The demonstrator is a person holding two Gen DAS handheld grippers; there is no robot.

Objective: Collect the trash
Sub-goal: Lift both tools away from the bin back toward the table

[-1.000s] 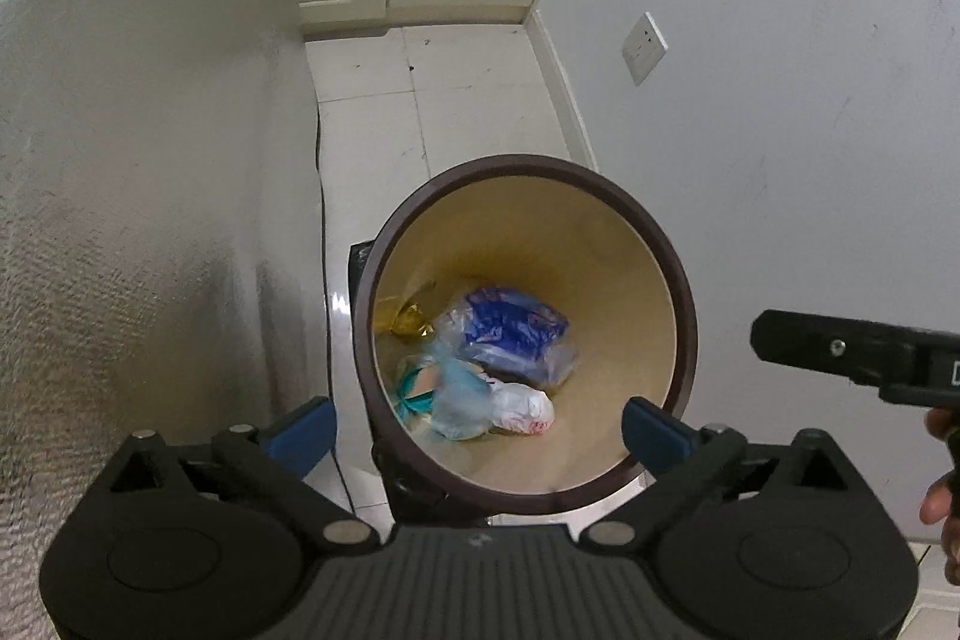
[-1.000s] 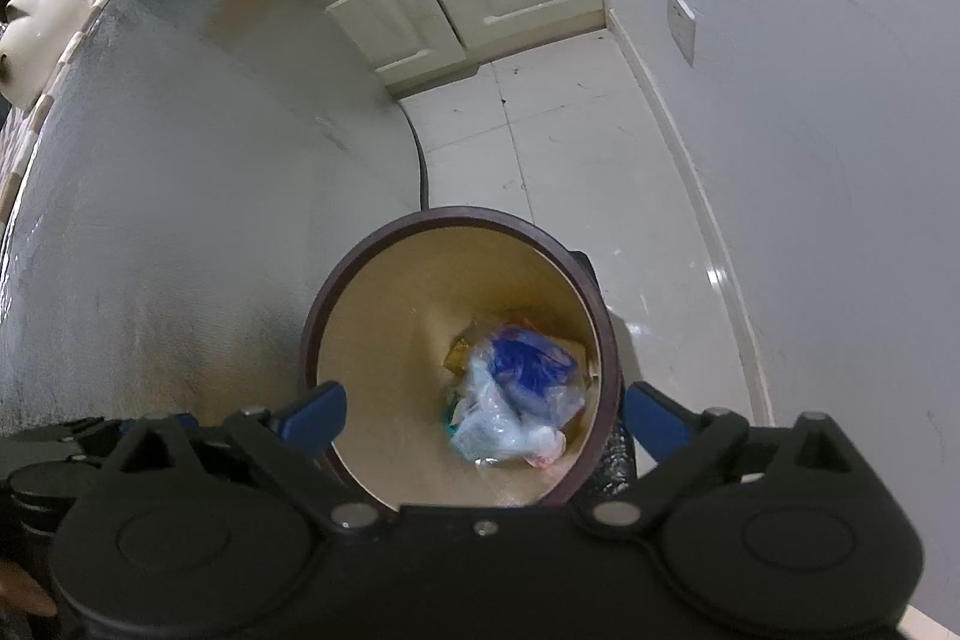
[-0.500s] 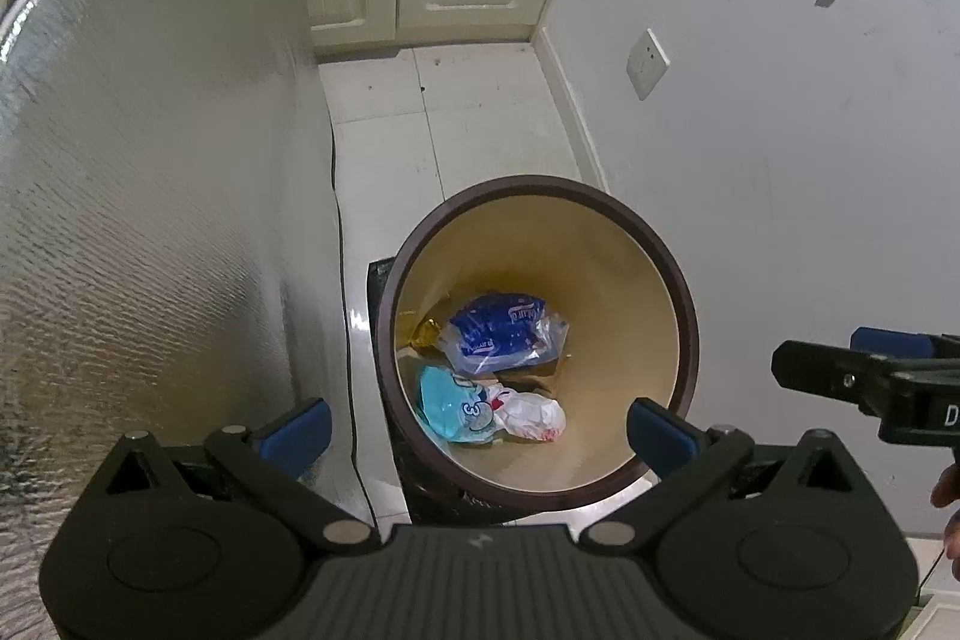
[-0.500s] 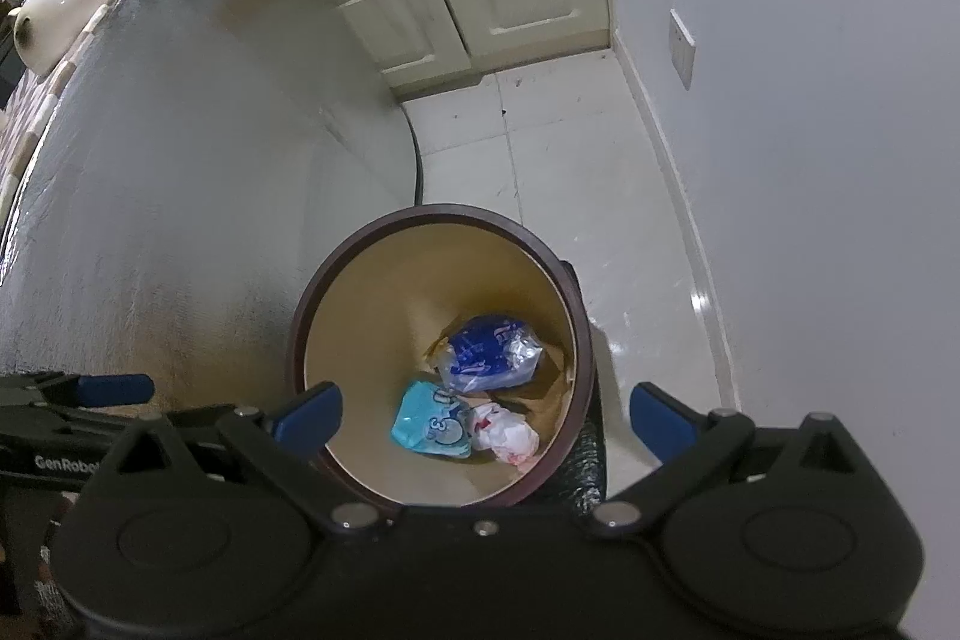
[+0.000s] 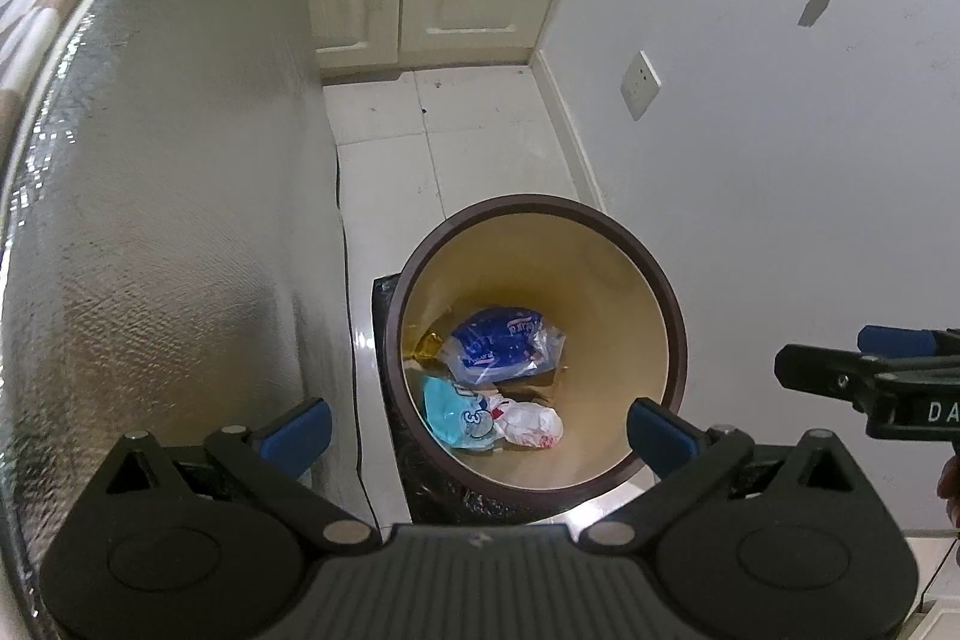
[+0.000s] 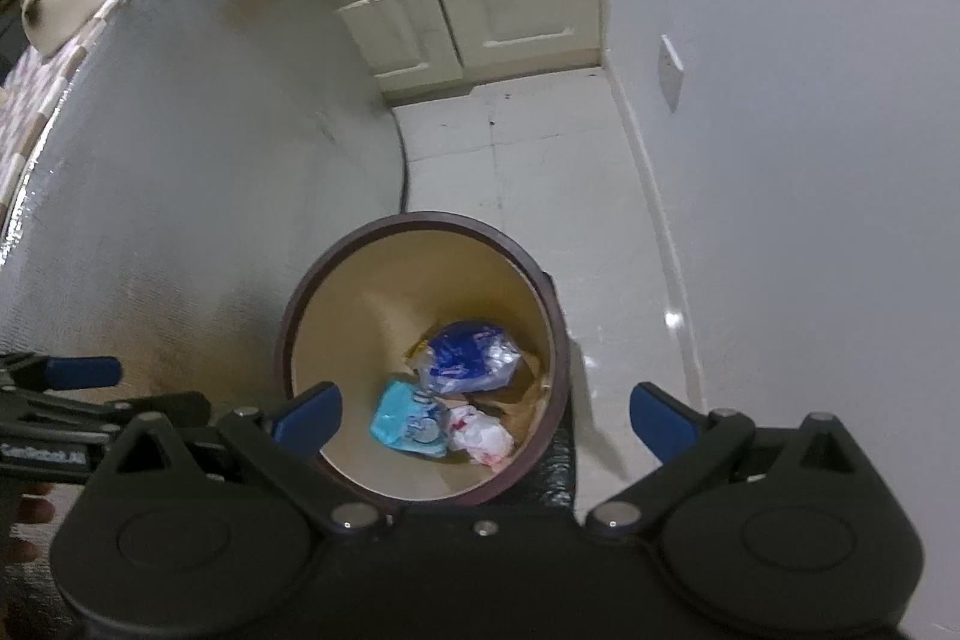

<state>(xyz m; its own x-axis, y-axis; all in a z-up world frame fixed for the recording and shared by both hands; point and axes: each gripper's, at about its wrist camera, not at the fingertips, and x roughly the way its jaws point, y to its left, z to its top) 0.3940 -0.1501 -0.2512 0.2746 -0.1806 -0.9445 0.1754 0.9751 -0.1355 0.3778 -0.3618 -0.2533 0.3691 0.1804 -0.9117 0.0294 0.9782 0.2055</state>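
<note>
both the left claw (image 5: 474,424) and right claw (image 6: 483,418) are hanging wide open and empty above the bin (image 5: 675,316), where wrappers (image 5: 504,346) are lying already, so the task is looking nearly done.

Dim, soft focus, strong fisheye warp

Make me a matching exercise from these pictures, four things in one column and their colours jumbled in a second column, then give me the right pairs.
Things:
1. bin rim
2. crumpled wrapper at the bottom of the bin
3. round-cornered packet beside that wrapper
4. finger pads of the left gripper

Colours:
A. light teal
B. dark brown
C. blue
D. white with red marks

Pairs: 1-B, 2-D, 3-A, 4-C
</note>
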